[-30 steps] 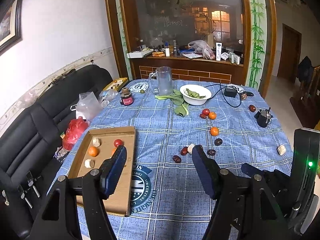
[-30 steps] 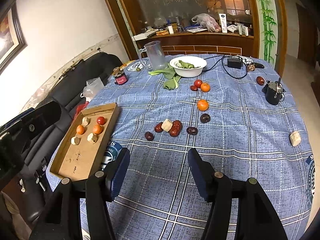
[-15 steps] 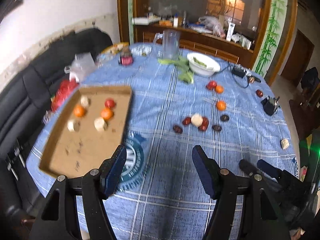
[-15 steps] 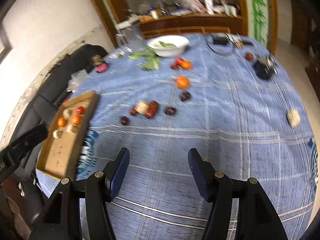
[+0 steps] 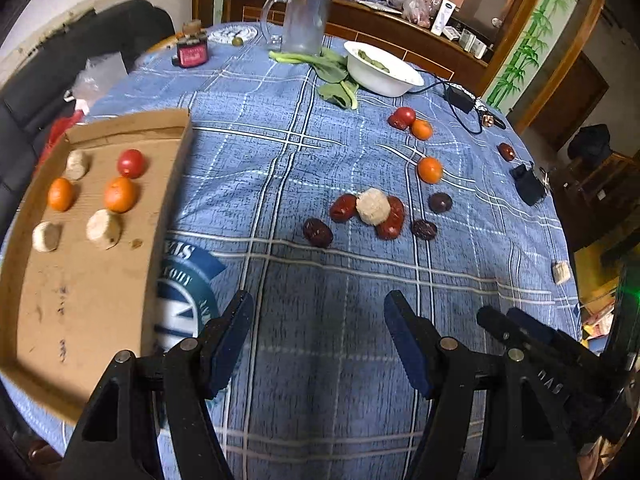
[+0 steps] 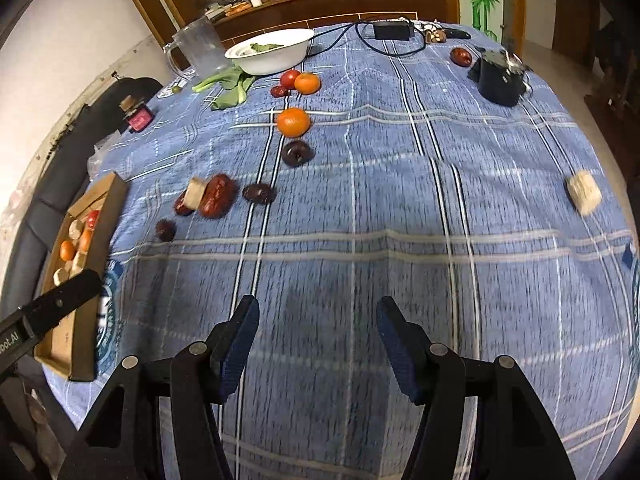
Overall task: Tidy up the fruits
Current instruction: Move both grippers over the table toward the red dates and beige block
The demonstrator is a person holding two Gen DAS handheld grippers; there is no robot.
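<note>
Blue checked cloth covers the round tabletop (image 5: pixel 280 152), which fills both views, with a dark sofa (image 5: pixel 36 76) at its left side. On the left edge lies a flat cardboard tray (image 5: pixel 80 304); it holds two oranges, one red tomato (image 5: pixel 131 163) and three pale round pieces. At the far side stand a clear glass jug (image 5: pixel 306 20) and a white bowl (image 5: pixel 380 70) with green leaves in it, and more leaves lie just beside the bowl. A black kettle (image 6: pixel 500 78) stands at the right. The loose fruits are spread over the middle of the cloth: an orange (image 6: pixel 293 121), a dark plum (image 6: pixel 296 153) near it, then a group of red dates (image 5: pixel 390 216) touching a pale round piece (image 5: pixel 373 207). Another orange and a tomato lie together nearer to the bowl. One pale piece (image 6: pixel 584 193) lies alone, well apart at the right. The left tongs (image 5: pixel 318 336) and the right tongs (image 6: pixel 318 332) both hang above bare cloth, jaws apart, nothing between them.
</note>
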